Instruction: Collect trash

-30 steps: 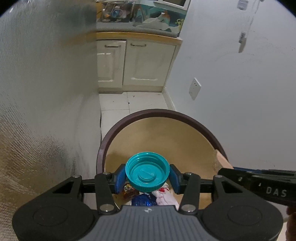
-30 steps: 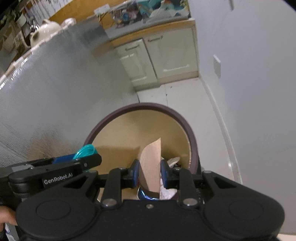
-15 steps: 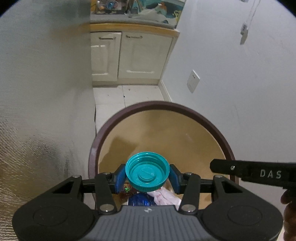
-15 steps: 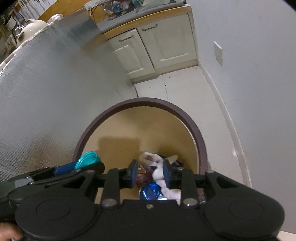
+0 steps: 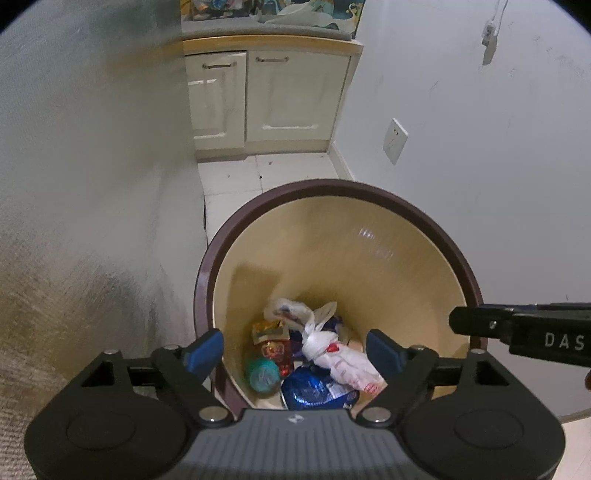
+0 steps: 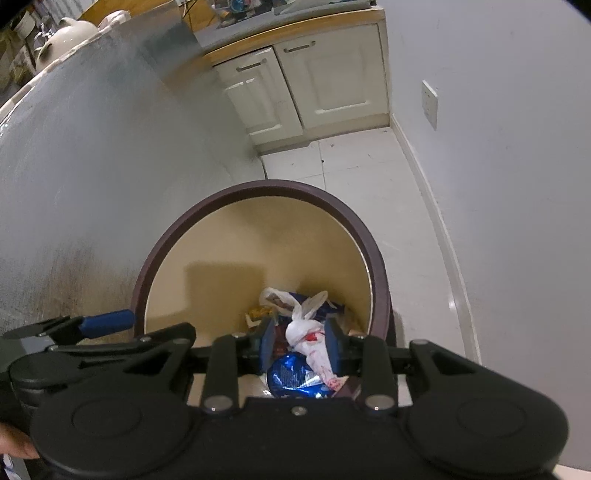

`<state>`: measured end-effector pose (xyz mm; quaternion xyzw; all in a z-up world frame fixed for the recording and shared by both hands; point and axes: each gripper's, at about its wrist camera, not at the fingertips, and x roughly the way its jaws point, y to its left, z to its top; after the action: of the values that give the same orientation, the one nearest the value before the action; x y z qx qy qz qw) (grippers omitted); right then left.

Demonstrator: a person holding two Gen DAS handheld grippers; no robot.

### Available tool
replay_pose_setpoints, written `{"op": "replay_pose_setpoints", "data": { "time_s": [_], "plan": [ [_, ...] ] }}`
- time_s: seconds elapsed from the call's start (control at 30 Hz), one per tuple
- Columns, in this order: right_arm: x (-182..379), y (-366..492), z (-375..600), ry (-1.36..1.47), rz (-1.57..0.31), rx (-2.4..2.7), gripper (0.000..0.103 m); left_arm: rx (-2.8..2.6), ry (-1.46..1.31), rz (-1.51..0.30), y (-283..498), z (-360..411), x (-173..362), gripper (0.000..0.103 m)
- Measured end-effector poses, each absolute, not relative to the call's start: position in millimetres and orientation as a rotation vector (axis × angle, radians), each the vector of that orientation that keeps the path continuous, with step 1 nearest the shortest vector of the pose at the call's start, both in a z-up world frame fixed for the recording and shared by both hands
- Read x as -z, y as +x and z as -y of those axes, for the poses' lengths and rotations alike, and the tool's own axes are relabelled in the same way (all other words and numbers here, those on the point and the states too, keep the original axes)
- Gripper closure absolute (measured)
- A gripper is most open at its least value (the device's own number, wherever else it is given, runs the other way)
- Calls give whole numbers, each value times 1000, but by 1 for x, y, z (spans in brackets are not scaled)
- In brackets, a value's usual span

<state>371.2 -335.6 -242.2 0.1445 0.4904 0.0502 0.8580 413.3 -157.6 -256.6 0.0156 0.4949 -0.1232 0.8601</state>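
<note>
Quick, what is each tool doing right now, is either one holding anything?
Left tool: jaws just opened wide, holding nothing, over the bin.
Right tool: slightly open, holding nothing.

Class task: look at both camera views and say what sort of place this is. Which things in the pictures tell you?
Most likely a home kitchen. Cream cabinet doors stand under a cluttered worktop, the floor is white tile, and a cream teapot sits on a surface at the left. A bin half full of wrappers stands on the floor.

The teal lid [image 5: 263, 373] in the bin [image 5: 207, 266] is motion-blurred; countertop clutter [image 5: 273, 11] — cut off by the top edge — is unreadable; the bin's near rim hides behind both devices.
</note>
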Motion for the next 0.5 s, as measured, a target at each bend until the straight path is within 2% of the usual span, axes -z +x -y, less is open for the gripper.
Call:
{"op": "replay_pose_setpoints", "data": {
  "time_s": [0.33,0.5],
  "plan": [
    [233,360,332,243,-1020,-115,61,234,24,-1058,402,149,247,4],
    [228,352,330,213,-1011,-114,50,228,17,-1065,394,145,242,0]
  ]
}}
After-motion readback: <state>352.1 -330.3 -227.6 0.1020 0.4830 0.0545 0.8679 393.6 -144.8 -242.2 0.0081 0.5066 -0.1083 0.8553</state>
